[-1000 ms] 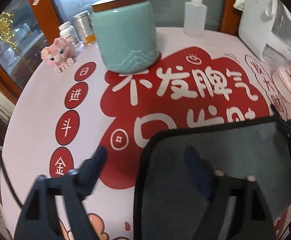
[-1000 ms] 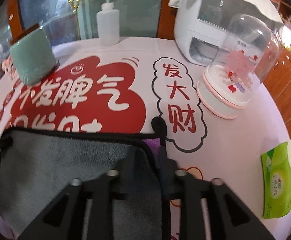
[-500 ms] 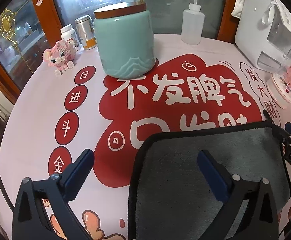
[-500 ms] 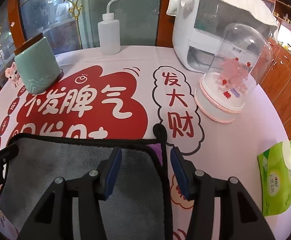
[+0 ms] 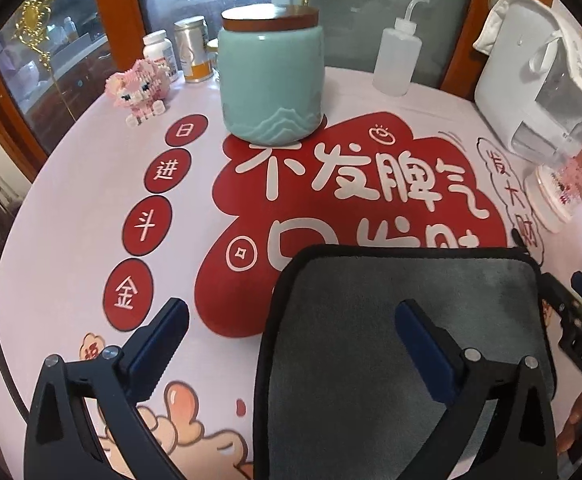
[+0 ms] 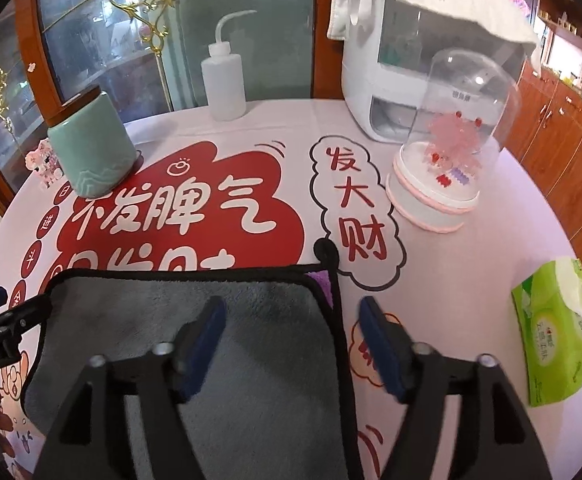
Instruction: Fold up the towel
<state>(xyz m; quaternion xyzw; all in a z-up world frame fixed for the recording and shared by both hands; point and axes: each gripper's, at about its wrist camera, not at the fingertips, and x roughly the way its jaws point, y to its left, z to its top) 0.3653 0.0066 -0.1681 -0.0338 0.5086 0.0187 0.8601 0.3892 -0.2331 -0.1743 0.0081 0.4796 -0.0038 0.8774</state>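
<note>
A grey towel (image 5: 411, 308) with black edging lies folded flat on the printed tablecloth, near the front edge. It also shows in the right wrist view (image 6: 251, 320), with a purple underside corner (image 6: 323, 284) and a black loop (image 6: 327, 252) at its far right corner. My left gripper (image 5: 291, 336) is open and empty above the towel's left edge, one finger on each side of that edge. My right gripper (image 6: 291, 332) is open and empty, straddling the towel's right edge.
A teal jar (image 5: 271, 80) with a wooden lid, a pink block pig (image 5: 139, 88), bottles (image 5: 163, 54) and a squeeze bottle (image 5: 397, 60) stand at the back. A white appliance (image 6: 411, 60), a domed ornament (image 6: 447, 152) and a green tissue pack (image 6: 559, 328) are on the right.
Both grippers have opened and let go of the towel's corners, then drawn back and up. The towel now lies flat and still.
</note>
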